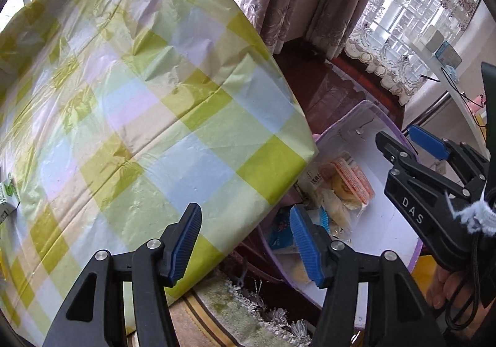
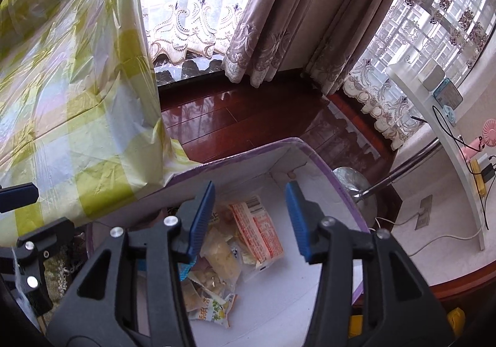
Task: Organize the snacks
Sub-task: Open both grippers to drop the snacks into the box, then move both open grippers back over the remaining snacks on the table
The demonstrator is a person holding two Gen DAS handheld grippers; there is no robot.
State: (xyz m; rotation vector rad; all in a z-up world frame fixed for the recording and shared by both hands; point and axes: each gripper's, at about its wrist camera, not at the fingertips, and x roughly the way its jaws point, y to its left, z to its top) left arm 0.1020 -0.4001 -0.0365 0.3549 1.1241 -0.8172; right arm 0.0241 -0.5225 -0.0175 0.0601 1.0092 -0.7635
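A white box with a purple rim (image 2: 322, 161) stands on the floor beside the table and holds several snack packs. An orange-and-white pack (image 2: 259, 227) lies on clear packs of pale snacks (image 2: 221, 257); a green-printed pack (image 2: 214, 309) lies nearer. The box (image 1: 387, 216) and the orange pack (image 1: 353, 176) also show in the left wrist view. My right gripper (image 2: 249, 218) is open and empty above the box. My left gripper (image 1: 245, 243) is open and empty over the table's near corner. The right gripper (image 1: 400, 137) shows there too, open.
The table wears a green, blue and lilac checked plastic cloth (image 1: 139, 99). A green-and-white pack (image 1: 7, 195) lies at its left edge. Dark wood floor (image 2: 248, 117), curtains (image 2: 279, 21), a chrome stand base (image 2: 356, 182) and a white shelf with cables (image 2: 449, 136) surround the box.
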